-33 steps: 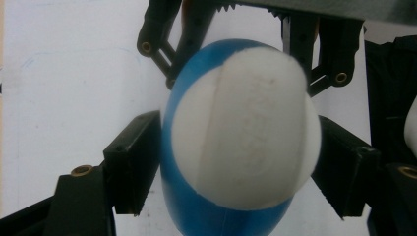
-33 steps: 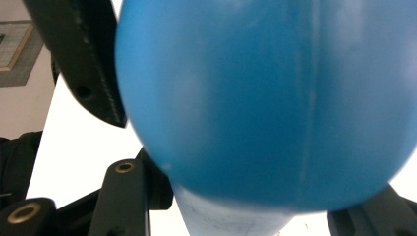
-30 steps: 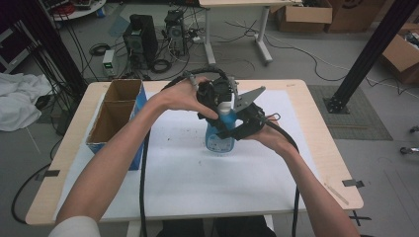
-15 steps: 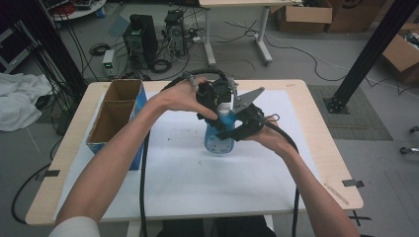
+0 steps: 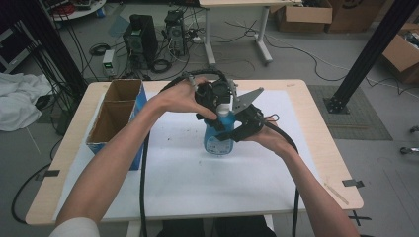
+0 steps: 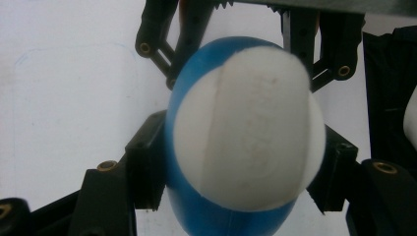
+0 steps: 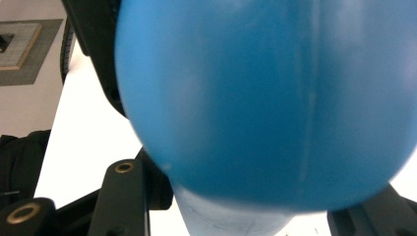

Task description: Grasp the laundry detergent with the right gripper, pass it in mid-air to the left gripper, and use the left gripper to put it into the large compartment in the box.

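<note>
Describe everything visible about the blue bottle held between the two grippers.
The blue bottle looks like translucent plastic, with a pale label on its lower body and a white cap on top. It stands upright on the white sheet near the table's middle. The right gripper clamps its body from the side, and the left gripper, coming from above, has its jaws at the cap's sides; they have just been closing. The bottle's contents cannot be made out.

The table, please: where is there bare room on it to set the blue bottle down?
The white mat lies bare between the cardboard box and the table's near edge, and again right of the blue bottle toward the far right corner. It is crowded at the centre, around both claws and the bottle.
</note>
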Motion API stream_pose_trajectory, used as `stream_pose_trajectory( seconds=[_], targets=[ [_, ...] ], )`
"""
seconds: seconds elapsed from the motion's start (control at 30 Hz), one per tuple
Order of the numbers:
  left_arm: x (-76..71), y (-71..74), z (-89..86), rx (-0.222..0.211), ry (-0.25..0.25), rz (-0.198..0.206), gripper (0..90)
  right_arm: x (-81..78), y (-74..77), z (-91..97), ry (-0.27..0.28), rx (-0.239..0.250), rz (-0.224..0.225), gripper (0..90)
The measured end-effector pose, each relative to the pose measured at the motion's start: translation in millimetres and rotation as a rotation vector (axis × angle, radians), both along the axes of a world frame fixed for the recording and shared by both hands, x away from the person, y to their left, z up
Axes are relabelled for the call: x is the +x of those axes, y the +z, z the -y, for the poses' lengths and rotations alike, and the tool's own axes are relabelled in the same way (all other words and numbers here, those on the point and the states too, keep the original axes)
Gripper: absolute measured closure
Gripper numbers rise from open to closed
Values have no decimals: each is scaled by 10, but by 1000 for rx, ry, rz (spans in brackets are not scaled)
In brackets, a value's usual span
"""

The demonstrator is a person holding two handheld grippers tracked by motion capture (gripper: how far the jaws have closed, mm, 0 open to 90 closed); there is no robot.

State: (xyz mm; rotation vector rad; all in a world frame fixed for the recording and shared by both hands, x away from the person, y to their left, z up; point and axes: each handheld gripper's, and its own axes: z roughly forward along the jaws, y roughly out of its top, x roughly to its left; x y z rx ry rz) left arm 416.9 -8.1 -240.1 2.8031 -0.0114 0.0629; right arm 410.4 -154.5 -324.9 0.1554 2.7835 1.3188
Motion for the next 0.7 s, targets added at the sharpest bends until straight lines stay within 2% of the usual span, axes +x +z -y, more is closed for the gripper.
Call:
stream_pose_trajectory(
  seconds=[0.2,0.4,0.7],
  targets=[
    [-2,-27,-6,19,-9,3,379,-2,-31,-28,4,-7,-1,458],
    [-1,-38,-14,17,-5,4,379,3,-63,-31,4,15,-7,457],
    [5,-99,-8,18,0,-12,379,2,-121,-24,5,19,-22,450]
  ],
)
